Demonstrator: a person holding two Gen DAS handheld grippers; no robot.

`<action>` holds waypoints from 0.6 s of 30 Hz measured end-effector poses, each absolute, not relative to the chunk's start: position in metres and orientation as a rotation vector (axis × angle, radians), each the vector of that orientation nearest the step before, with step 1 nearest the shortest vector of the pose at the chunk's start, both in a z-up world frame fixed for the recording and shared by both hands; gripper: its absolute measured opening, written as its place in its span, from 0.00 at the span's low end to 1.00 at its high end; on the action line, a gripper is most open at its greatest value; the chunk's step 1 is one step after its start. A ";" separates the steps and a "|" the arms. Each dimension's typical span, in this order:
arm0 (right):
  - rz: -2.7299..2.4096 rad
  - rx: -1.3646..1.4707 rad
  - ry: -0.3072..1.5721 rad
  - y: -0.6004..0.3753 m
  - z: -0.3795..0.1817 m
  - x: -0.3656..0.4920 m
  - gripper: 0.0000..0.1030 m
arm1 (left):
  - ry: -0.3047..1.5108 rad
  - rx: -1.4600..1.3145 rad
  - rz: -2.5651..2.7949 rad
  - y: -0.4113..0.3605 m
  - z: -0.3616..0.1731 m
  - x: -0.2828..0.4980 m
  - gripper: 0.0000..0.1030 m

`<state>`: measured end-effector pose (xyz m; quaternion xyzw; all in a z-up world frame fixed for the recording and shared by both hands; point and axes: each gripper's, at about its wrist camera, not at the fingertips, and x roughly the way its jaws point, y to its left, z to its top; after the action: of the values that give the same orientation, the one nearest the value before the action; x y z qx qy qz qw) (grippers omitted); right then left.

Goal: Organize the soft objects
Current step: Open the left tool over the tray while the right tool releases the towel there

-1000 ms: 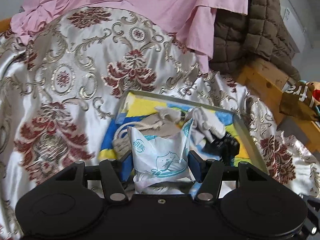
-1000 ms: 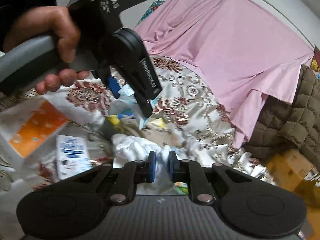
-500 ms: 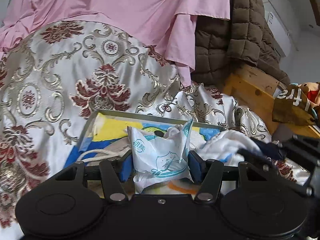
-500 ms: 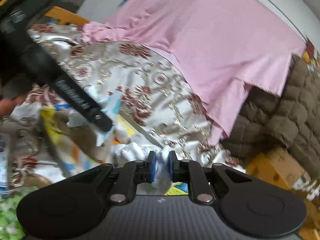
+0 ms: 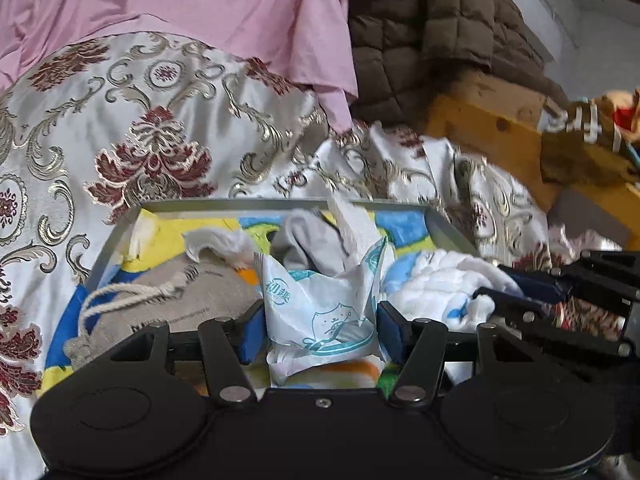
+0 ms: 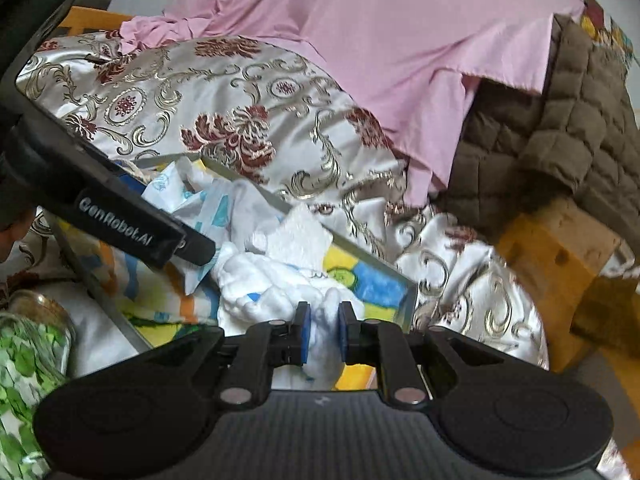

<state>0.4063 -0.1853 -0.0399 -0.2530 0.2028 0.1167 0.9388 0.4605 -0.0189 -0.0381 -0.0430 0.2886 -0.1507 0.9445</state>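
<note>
My left gripper (image 5: 320, 320) is shut on a white-and-blue tissue pack (image 5: 324, 312) and holds it just above the near part of a grey-rimmed tray (image 5: 240, 204) with a colourful picture base. Inside the tray lie a beige drawstring pouch (image 5: 180, 300), a grey sock (image 5: 308, 244) and a folded white tissue (image 5: 352, 220). My right gripper (image 6: 323, 320) is shut on a white fluffy cloth (image 6: 276, 280), which rests over the tray (image 6: 360, 252) at its right side. The left gripper's black finger (image 6: 120, 224) crosses the right wrist view at the left, with the pack (image 6: 180, 196) beside it.
The tray sits on a silver bedspread (image 5: 160, 120) with red and gold flowers. Behind it hang a pink sheet (image 5: 240, 8) and a brown quilted jacket (image 5: 440, 40). A wooden frame (image 5: 480, 128) runs along the right. A green leaf-patterned thing (image 6: 24, 360) lies at the near left.
Both grippers have come in over the tray with their loads still held. The left one sank closer to the tray, and the right one with the cloth now shows at its right.
</note>
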 end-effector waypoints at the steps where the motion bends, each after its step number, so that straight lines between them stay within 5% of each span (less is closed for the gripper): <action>1: 0.238 -0.512 0.420 -0.186 -0.041 0.406 0.16 | 0.595 -0.080 -0.307 -0.020 -0.040 0.460 0.58; 13: 0.249 -0.476 0.458 -0.192 -0.047 0.403 0.20 | 0.655 -0.050 -0.303 -0.029 -0.046 0.458 0.64; 18: 0.247 -0.435 0.489 -0.198 -0.045 0.403 0.33 | 0.676 -0.038 -0.303 -0.031 -0.045 0.456 0.69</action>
<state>0.4029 -0.1984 -0.0450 -0.2132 0.2393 0.1210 0.9395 0.4563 -0.0309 -0.0447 -0.0187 0.3305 -0.1482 0.9319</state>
